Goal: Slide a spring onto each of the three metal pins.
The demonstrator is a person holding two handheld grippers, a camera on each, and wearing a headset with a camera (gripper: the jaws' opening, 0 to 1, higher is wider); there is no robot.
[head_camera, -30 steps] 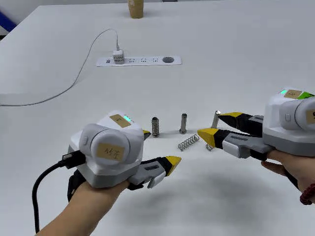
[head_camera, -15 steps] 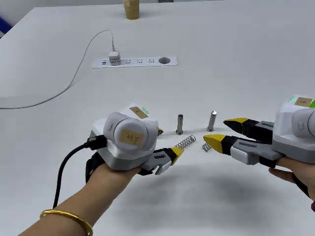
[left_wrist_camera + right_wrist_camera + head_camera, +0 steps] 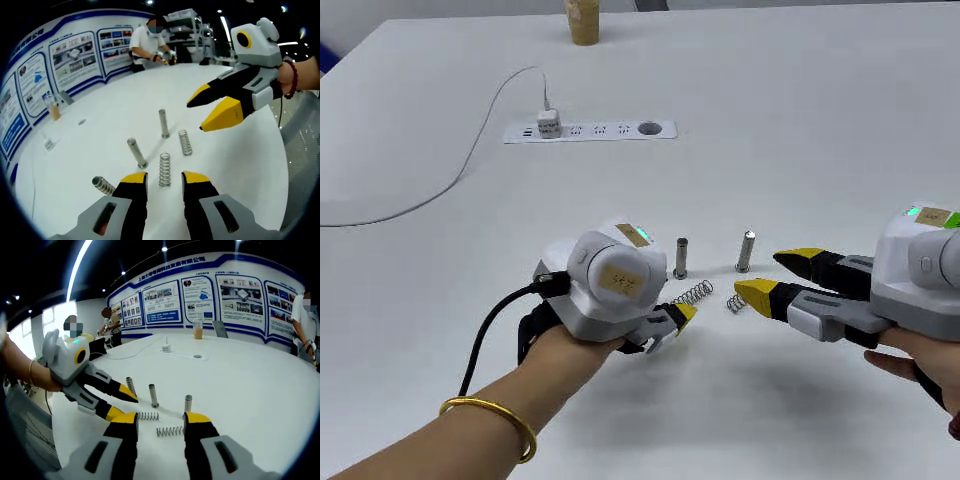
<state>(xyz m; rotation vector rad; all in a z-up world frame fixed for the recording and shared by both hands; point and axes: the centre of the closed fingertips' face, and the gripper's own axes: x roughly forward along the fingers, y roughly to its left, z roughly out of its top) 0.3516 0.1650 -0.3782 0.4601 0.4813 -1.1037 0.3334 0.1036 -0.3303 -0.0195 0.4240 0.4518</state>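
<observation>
Head view: left gripper [image 3: 672, 318], right gripper [image 3: 770, 273] gaping; loose spring [image 3: 693, 293] lying 1 o'clock off left tips.
Left gripper view: loose spring sitting between jaws.
Right gripper view: sprung pin [image 3: 131, 386] standing 10 o'clock off tips.
Judging second fitting; next needing pinch, upending.

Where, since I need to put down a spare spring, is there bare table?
Bare table lies between the power strip and the pins, and to the right of the strip. It is crowded around the pins and loose springs, between the left gripper and right gripper.
</observation>
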